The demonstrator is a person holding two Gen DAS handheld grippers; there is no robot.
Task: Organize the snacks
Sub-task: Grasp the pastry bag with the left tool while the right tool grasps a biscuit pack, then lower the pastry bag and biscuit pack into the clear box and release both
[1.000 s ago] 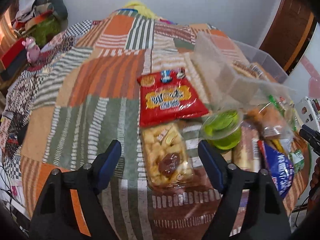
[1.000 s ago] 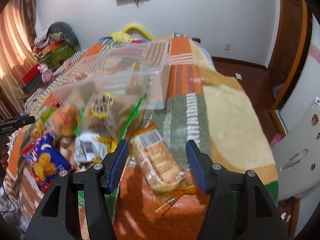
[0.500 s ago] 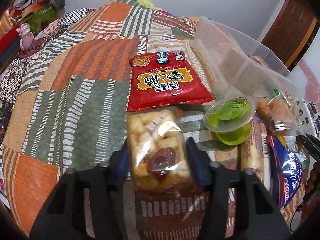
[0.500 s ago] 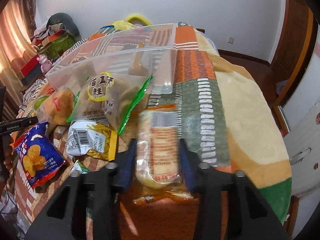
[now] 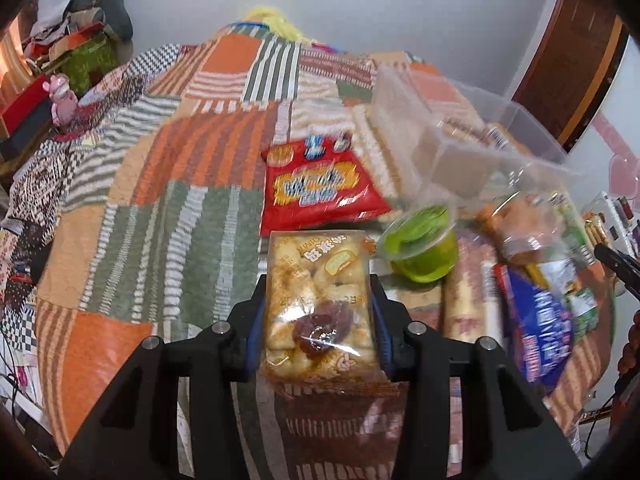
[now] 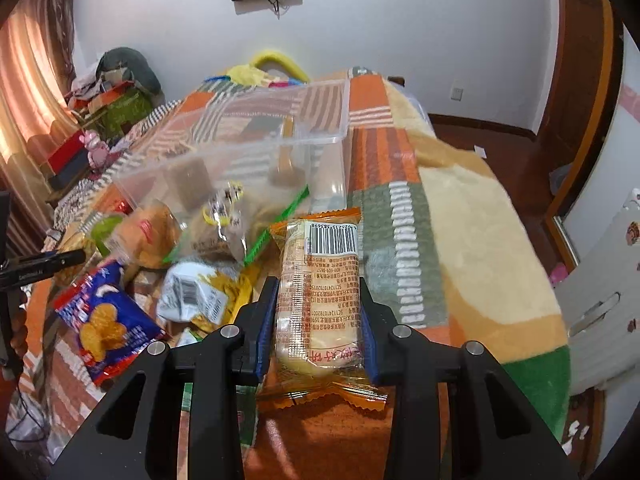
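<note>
Tongs (image 5: 318,316) (image 6: 318,320) clamp snack packs over a patchwork-blanketed bed (image 5: 168,216).

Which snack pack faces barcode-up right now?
The long orange-edged clear cake pack clamped in the right gripper; its barcode faces the camera. The left gripper's clear pastry bag shows its front label.
</note>
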